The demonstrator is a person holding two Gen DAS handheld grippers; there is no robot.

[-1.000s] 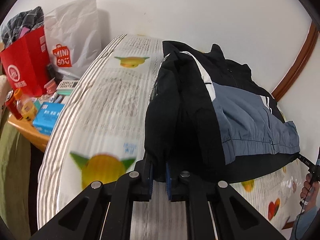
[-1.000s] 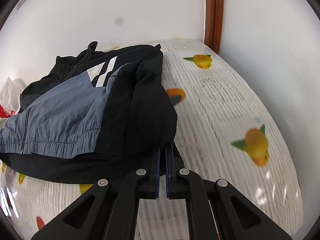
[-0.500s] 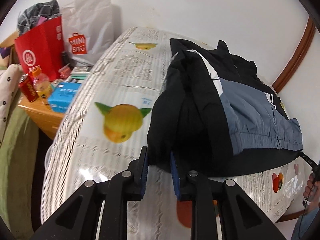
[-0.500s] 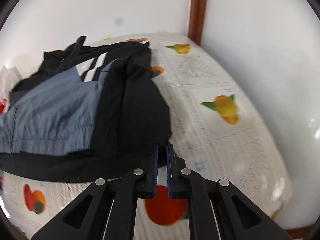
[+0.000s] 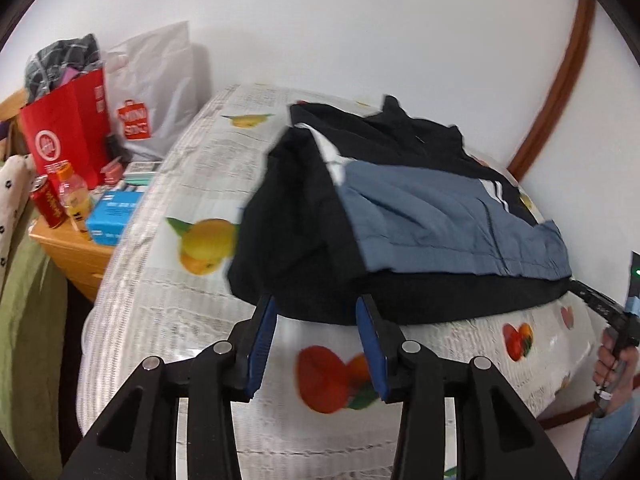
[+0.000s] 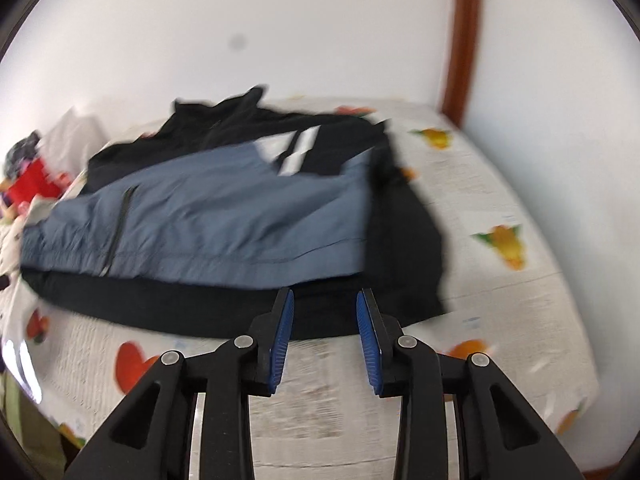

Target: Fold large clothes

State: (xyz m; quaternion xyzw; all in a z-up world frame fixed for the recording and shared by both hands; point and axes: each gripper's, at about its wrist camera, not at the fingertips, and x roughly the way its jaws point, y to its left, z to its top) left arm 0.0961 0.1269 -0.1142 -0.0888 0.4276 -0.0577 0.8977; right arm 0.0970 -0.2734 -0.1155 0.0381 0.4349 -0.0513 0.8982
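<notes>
Both the left claw (image 5: 316, 334) and right claw (image 6: 325, 332) are gaping wide and empty at lower centre, while the black-and-blue nylon jacket (image 6: 224, 216) is lying mid-frame on the fruit-print bed (image 6: 500, 320), sleeves seemingly folded inward, further folds apparently remaining.

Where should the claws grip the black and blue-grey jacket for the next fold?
Probably the black bottom hem of the black and blue-grey jacket, one open claw near each corner, left claw, right claw, approaching from the near bed edge: it lies flat, closest, facing both.
</notes>
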